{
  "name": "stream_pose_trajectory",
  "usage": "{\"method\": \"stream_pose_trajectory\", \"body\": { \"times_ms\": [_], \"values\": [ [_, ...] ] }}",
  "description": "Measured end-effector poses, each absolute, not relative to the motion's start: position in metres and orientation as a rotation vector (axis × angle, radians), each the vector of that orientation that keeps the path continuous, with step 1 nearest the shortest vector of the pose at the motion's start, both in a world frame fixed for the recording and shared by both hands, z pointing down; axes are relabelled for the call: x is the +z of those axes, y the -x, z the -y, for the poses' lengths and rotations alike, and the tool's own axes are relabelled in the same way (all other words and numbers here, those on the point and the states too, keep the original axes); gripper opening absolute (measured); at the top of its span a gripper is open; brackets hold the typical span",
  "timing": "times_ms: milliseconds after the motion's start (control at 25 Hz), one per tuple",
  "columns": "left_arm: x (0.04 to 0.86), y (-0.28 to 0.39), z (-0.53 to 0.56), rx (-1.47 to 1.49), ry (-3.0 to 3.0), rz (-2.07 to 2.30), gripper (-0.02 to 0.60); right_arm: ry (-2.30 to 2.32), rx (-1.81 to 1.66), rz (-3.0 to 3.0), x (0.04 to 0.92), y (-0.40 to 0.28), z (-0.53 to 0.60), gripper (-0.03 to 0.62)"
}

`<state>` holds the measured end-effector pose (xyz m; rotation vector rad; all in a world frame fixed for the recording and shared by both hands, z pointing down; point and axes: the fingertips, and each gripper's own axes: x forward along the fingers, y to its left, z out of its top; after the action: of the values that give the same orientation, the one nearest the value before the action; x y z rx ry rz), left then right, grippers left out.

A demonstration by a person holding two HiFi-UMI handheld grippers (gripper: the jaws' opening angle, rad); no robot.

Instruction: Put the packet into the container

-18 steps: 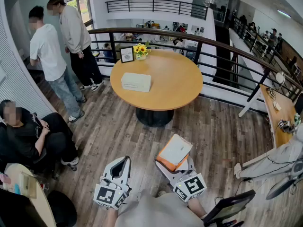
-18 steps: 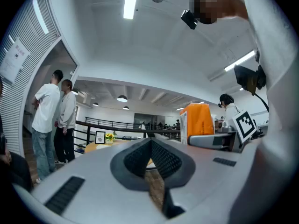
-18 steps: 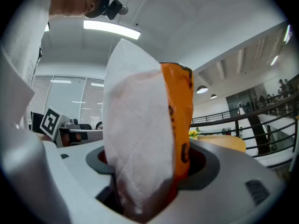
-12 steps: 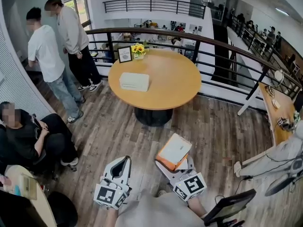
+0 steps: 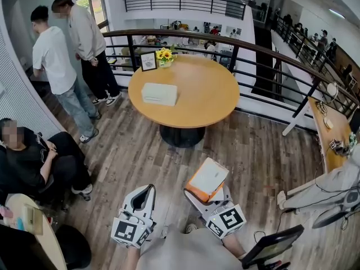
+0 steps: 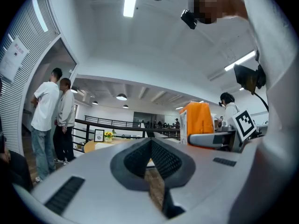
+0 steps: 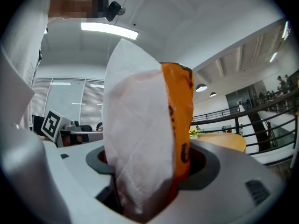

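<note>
my claws point(image 5: 147, 191) point(image 5: 209, 198): two
packet point(image 5: 207, 179): one
container point(image 5: 160, 93): one
bench point(image 5: 208, 94): one
flower pot point(image 5: 165, 56): one
frame point(image 5: 148, 61): one
people near me point(image 5: 53, 55) point(image 5: 89, 35) point(image 5: 28, 162): three

A grey top point(image 5: 185, 253) is worn. The left claw point(image 5: 147, 191) and right claw point(image 5: 209, 196) are cased in pale grey, each fitted with a black-and-white marker cube point(image 5: 128, 230).

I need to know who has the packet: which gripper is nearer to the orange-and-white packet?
Right. The right gripper is clamped on the packet, which stands between its jaws. The left gripper is apart from the packet, off to its left, shut and empty.
</note>
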<state>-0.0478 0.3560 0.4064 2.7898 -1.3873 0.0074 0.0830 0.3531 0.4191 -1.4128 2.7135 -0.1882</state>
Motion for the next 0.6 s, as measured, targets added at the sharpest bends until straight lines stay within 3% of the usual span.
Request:
{"method": "stream_pose_trajectory", "body": {
  "times_ms": [600],
  "values": [
    [0.410, 0.019, -0.361, 0.035, -2.754, 1.456, 0.005, 1.355, -0.223, -2.768, 0.429, -0.114, -0.353, 0.359]
  ]
}}
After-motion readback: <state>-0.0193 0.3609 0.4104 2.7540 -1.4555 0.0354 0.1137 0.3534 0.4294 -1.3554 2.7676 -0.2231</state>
